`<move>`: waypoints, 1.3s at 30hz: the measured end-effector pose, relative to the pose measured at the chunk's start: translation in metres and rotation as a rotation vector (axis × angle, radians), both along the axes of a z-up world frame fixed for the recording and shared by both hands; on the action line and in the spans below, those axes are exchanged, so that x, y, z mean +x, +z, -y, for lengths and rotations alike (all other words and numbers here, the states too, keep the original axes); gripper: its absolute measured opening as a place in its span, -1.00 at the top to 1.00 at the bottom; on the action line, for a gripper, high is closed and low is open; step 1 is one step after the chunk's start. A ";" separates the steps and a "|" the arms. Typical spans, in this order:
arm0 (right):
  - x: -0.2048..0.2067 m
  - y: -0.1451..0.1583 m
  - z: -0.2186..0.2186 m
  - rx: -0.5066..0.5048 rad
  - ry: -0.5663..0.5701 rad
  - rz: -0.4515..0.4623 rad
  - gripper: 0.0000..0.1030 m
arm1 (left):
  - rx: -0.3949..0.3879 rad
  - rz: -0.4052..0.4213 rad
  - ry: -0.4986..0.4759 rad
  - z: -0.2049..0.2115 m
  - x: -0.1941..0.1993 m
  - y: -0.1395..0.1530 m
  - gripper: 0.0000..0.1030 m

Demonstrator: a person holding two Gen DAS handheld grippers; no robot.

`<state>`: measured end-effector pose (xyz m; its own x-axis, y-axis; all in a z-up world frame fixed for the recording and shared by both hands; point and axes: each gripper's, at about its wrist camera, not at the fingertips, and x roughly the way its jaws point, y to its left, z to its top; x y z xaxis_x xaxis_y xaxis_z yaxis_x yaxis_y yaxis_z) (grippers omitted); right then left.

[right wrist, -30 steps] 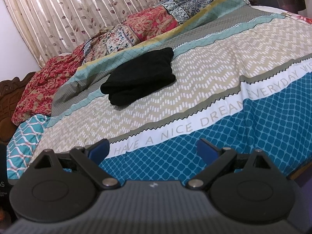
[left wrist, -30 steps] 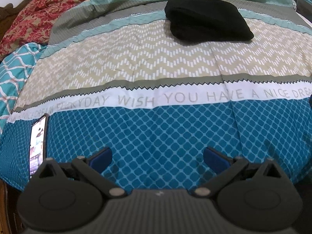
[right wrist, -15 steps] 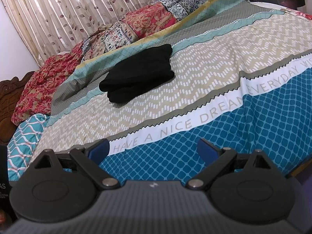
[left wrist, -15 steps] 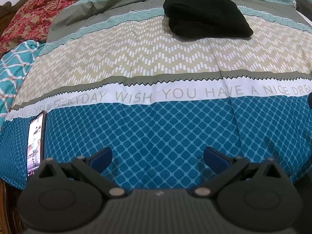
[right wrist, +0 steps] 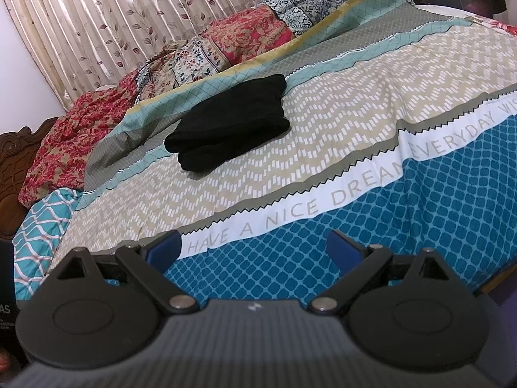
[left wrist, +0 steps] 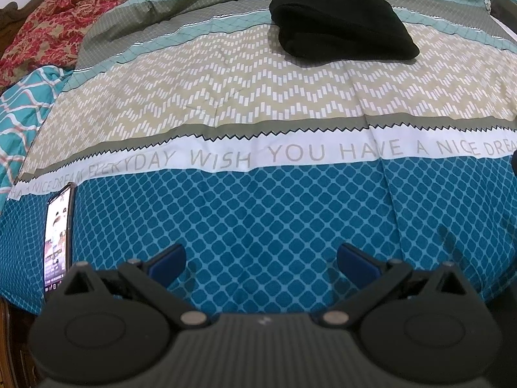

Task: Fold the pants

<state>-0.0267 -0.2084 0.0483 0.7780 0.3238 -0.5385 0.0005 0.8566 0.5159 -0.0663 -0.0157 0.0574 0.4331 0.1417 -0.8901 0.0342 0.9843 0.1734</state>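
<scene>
Already folded into a compact bundle, the black pants [left wrist: 342, 27] are lying on the far part of the striped bedspread [left wrist: 258, 103], across its teal and chevron bands. Both the left gripper [left wrist: 261, 262] and right gripper [right wrist: 252, 247] are hovering spread wide and empty, well apart from them. Near the left one, a lit phone [left wrist: 57, 239] is resting on the blue band.

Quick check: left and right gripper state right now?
Left gripper: open, holding nothing, over the bedspread.
Right gripper: open, holding nothing; black pants lie folded, untouched.
</scene>
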 end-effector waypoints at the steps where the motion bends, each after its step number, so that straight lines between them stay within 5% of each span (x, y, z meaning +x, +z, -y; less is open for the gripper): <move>1: 0.000 0.000 0.000 0.000 0.000 0.001 -0.90 | 0.001 0.000 0.000 0.000 0.000 0.000 -1.00; 39: 0.002 -0.001 0.000 0.000 0.003 -0.003 -0.90 | 0.023 -0.003 -0.002 0.000 0.002 -0.003 -1.00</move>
<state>-0.0243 -0.2081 0.0468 0.7754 0.3258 -0.5409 -0.0003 0.8568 0.5156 -0.0644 -0.0153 0.0548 0.4306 0.1607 -0.8881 0.0371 0.9800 0.1954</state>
